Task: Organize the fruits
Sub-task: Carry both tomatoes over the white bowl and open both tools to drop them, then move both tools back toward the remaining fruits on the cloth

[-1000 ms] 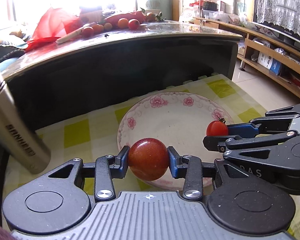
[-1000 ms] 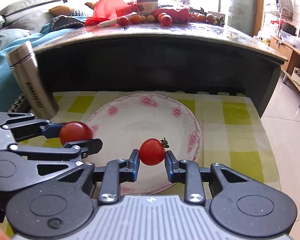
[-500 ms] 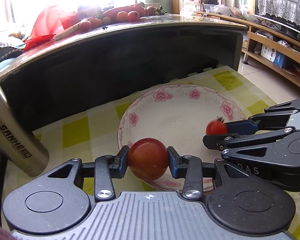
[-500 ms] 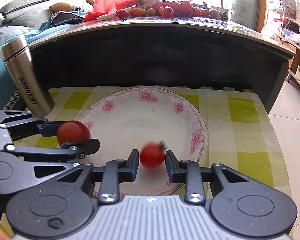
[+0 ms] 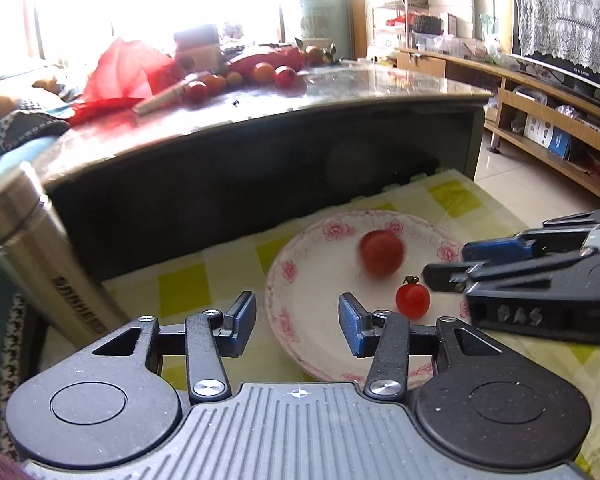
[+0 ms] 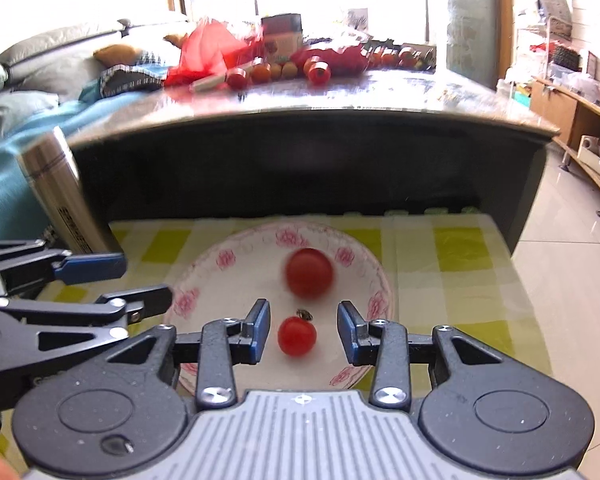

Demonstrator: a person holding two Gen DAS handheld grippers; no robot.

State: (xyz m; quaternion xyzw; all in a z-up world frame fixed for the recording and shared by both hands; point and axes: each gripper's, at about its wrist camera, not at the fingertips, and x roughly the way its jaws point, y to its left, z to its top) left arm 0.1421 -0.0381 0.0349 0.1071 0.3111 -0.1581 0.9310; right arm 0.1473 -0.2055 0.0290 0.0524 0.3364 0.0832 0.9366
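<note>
Both sets of jaws stand wide apart and I hold nothing: the left gripper and the right gripper sit over the near rim of the floral plate. Two tomatoes lie in the plate: a small tomato nearest me, and a larger tomato, blurred, beyond it. A steel flask stands left of the plate on the checked cloth.

Red tomatoes, pink-flowered white plate, yellow-checked cloth, steel flask
</note>
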